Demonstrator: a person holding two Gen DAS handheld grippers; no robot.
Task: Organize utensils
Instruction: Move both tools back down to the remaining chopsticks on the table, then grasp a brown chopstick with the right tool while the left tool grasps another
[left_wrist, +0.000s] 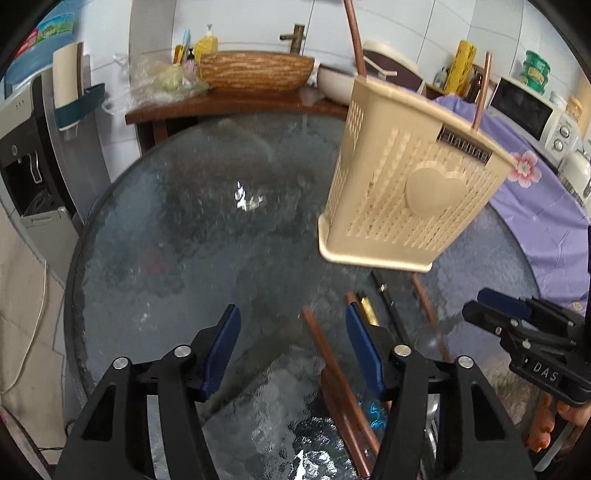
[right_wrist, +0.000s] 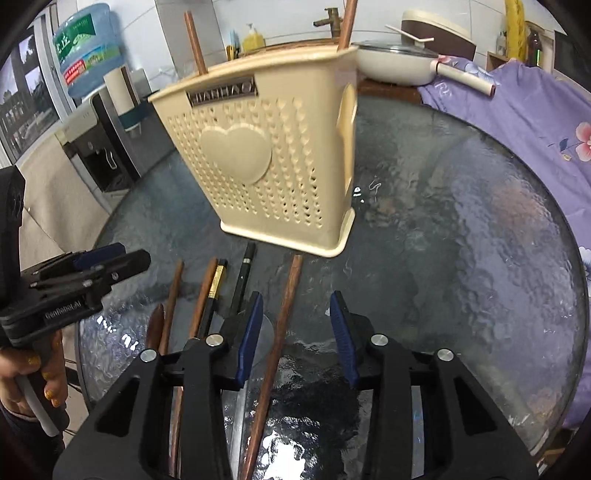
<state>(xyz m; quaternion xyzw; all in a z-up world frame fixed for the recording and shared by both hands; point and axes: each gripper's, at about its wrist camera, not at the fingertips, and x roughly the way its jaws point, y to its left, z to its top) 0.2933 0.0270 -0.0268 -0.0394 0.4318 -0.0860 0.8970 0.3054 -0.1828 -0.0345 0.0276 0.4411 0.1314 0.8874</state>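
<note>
A beige perforated utensil holder (left_wrist: 402, 177) with a heart on its side stands on the round glass table (left_wrist: 166, 221); it also shows in the right wrist view (right_wrist: 266, 162). Two brown sticks (right_wrist: 194, 40) stand in it. Several brown and black chopsticks (right_wrist: 210, 291) and a wooden utensil (left_wrist: 340, 391) lie on the glass in front of the holder. My left gripper (left_wrist: 291, 332) is open and empty above them. My right gripper (right_wrist: 295, 321) is open, with one brown chopstick (right_wrist: 284, 306) lying on the table below and between its fingers.
A wooden side table (left_wrist: 229, 103) with a woven bowl stands behind the glass table. A purple flowered cloth (right_wrist: 524, 110) covers the right side. A water dispenser (left_wrist: 26, 155) stands at the left, a microwave (left_wrist: 528, 110) at the back right.
</note>
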